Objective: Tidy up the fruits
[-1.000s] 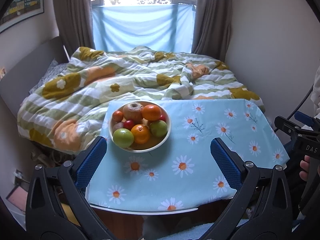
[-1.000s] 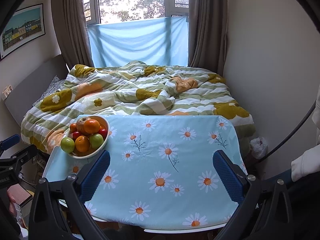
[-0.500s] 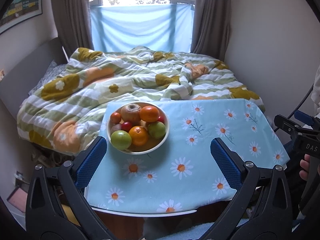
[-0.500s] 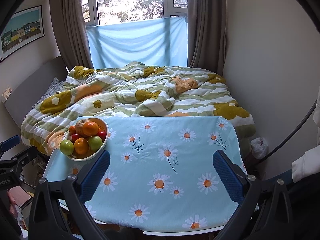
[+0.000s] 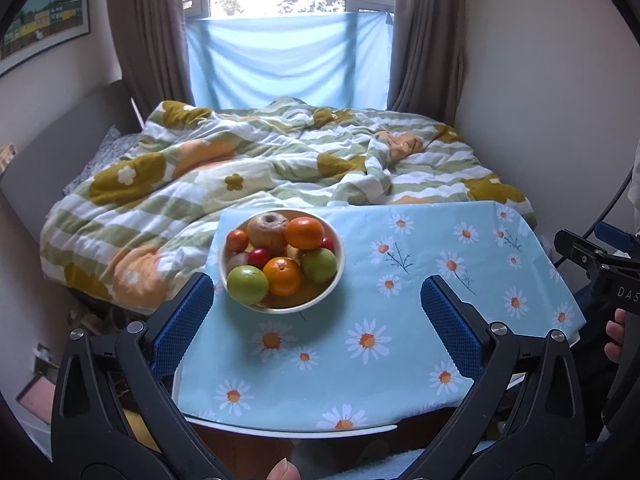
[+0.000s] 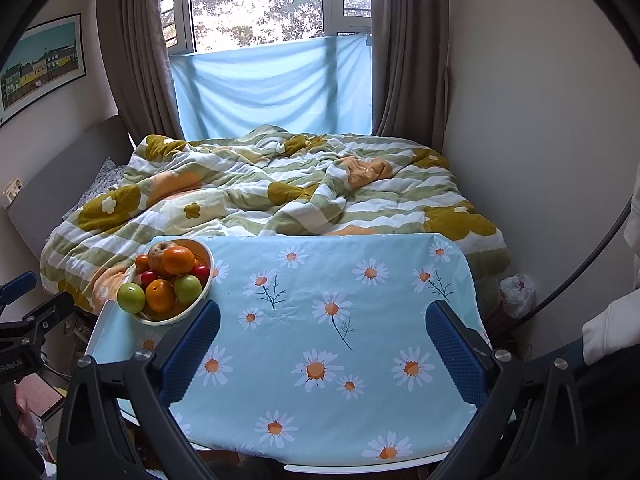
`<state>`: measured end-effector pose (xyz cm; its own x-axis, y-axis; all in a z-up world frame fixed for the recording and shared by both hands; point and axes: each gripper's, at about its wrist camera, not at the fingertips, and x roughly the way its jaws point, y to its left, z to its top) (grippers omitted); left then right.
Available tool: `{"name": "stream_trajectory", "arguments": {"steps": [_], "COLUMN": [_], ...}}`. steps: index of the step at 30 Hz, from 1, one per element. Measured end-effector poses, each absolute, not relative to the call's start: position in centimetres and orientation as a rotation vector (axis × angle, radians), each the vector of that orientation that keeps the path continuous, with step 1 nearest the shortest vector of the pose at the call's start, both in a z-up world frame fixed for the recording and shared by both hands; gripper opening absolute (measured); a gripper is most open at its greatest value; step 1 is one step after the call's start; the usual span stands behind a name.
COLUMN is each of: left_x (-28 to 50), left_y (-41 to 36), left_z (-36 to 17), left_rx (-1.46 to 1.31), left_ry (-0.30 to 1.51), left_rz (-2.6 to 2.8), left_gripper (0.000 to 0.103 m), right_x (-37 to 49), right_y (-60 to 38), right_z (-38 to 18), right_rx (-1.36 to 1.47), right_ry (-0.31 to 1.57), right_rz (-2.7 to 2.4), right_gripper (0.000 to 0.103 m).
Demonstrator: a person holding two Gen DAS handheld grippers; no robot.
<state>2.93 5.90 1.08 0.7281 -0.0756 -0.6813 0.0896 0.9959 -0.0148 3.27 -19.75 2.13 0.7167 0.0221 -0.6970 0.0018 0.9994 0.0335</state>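
Your left gripper [image 5: 316, 312] and right gripper [image 6: 322, 338] hover with fingers spread, holding nothing. Every fruit in view sits heaped in the white bowl [image 5: 338, 276] at the bench's [image 6: 360, 420] far-left corner; gathered already or awaiting sorting, you cannot tell.

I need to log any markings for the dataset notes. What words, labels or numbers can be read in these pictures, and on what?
"DAS": white letters on the right gripper, cut off by the frame edge.
"nRoboLAI", first letters cut off and uncertain: on the left gripper.
Framed picture on the wall: no readable text.
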Motion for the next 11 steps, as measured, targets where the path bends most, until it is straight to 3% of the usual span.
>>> {"name": "stream_trajectory", "arguments": {"steps": [11], "left_x": [2.78], "left_y": [6.2], "left_z": [0.93], "left_rx": [0.029], "left_ry": [0.726], "left_rz": [-0.054], "left_gripper": [0.103], "right_x": [3.3], "right_y": [-19.86], "right_z": [2.05], "right_rx": [0.032], "right_ry": [0.773], "right_rz": [0.012], "right_gripper": [0.102]}}
